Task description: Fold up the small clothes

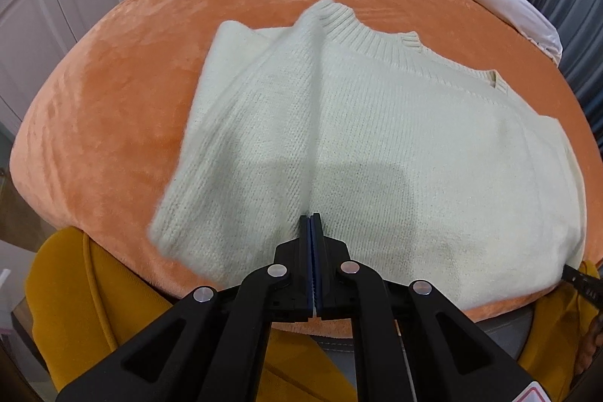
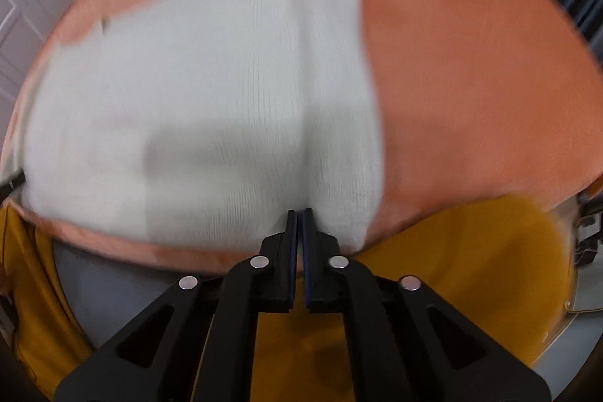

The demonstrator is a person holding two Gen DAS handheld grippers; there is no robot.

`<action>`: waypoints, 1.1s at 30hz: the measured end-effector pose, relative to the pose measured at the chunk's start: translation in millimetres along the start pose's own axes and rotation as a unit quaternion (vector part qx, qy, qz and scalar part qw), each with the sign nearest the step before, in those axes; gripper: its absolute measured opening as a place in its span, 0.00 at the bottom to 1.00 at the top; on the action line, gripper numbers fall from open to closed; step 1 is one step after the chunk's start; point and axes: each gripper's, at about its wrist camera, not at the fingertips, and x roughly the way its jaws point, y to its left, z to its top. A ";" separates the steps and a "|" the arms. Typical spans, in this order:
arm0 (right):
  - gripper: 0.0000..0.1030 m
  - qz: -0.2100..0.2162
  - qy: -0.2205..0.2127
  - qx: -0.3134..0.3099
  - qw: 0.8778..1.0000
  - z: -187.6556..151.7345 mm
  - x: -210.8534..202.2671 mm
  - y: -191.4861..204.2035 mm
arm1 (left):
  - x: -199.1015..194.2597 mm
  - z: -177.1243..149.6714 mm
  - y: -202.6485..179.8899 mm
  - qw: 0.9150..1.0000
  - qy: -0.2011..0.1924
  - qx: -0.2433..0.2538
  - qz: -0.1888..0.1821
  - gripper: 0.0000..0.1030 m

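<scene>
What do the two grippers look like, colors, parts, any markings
Both are black plastic two-finger tools. The left gripper and the right gripper each have straight fingers lined with dark blue ribbed pads, carried on angled black link arms with cut-out windows and four round silver pivot pins. A red and white label shows at the bottom corner of the left one. No cables are clearly visible.

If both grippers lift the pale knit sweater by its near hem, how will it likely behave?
The sweater will probably drape and sag: a ridge already rises from the left gripper. Its fuzzy knit likely grips the fingers rather than slipping. The plush orange bedcover may drag on it. The right gripper looks shut on the hem too.
</scene>
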 end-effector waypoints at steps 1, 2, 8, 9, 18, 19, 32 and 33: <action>0.00 0.001 -0.005 0.005 1.000 3.2 -5.4 2.2 | 0.1 0.2 1.3 1.000 0.000 0.000 -0.001 0.07; 0.04 0.015 -0.022 0.008 1.000 6.4 -16.5 7.3 | 0.2 0.1 3.0 1.000 0.000 -0.002 -0.004 0.07; 0.05 0.078 -0.053 -0.069 0.993 21.7 -45.1 76.9 | 1.3 -0.2 4.3 1.000 -0.002 -0.005 -0.008 0.07; 0.05 0.076 -0.049 -0.082 0.993 22.4 -40.3 88.3 | 1.5 -0.5 4.0 1.000 -0.003 -0.004 -0.007 0.07; 0.05 0.052 -0.008 -0.097 0.994 22.3 -13.6 123.4 | 2.5 -1.3 16.0 0.999 -0.002 -0.030 -0.042 0.07; 0.05 0.061 -0.018 -0.101 0.993 25.9 -20.6 130.7 | 3.0 -1.1 16.8 0.998 -0.002 -0.033 -0.045 0.07; 0.03 0.090 0.016 -0.174 0.980 78.6 12.3 246.2 | -9.6 -0.3 30.6 0.994 -0.012 -0.057 -0.089 0.07; 0.02 0.092 0.013 -0.172 0.981 78.8 19.6 246.7 | -17.3 0.3 34.2 0.993 -0.020 -0.063 -0.099 0.07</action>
